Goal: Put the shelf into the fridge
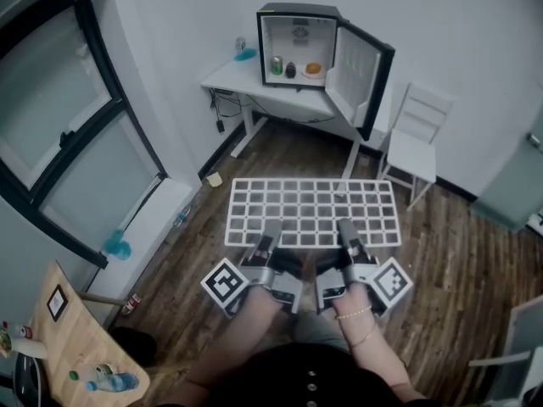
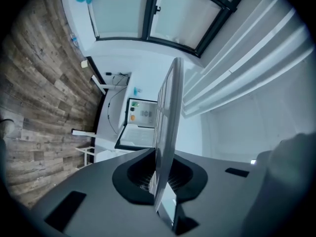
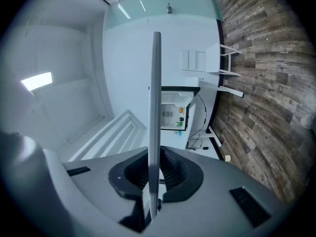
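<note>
Shelf (image 1: 312, 212) is clamped at near edge by left gripper (image 1: 273, 227) and right gripper (image 1: 345, 225) | risk: fridge (image 1: 297, 45) frame may be struck if tilted.

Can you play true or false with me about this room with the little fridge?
1. The left hand-held gripper and the right hand-held gripper both clamp the shelf. True.
2. A green can stands inside the fridge. True.
3. The fridge's door is shut. False: it stands wide open.
4. The fridge sits on the floor. False: it sits on a white desk.
5. The chair beside the desk is red. False: it is white.
</note>
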`<action>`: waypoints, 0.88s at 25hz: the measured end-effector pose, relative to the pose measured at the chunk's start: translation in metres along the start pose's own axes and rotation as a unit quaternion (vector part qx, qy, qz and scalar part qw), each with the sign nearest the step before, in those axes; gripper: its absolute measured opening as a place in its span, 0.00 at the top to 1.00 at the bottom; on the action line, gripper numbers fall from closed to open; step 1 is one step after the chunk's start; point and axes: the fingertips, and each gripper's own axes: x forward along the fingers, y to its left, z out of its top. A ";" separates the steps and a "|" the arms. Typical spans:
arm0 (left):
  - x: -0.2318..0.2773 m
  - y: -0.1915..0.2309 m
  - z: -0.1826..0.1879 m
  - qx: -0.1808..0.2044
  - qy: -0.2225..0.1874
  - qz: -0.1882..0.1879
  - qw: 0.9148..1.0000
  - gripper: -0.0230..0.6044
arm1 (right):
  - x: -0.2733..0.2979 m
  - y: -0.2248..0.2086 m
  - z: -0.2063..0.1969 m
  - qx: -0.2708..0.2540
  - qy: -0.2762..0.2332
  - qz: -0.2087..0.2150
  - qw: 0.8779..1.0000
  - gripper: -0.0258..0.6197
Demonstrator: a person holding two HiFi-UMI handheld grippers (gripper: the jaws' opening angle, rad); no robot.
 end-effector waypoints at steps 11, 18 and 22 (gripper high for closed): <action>0.097 0.019 0.031 0.010 -0.007 -0.009 1.000 0.91 | 0.099 -0.016 0.036 0.003 -0.005 0.006 1.000 0.91; 0.182 0.028 0.049 0.012 -0.023 -0.016 1.000 0.91 | 0.183 -0.018 0.078 -0.007 0.014 0.011 1.000 0.91; 0.223 0.032 0.060 0.015 -0.031 -0.020 0.999 0.91 | 0.223 -0.021 0.095 -0.005 0.023 0.015 1.000 0.91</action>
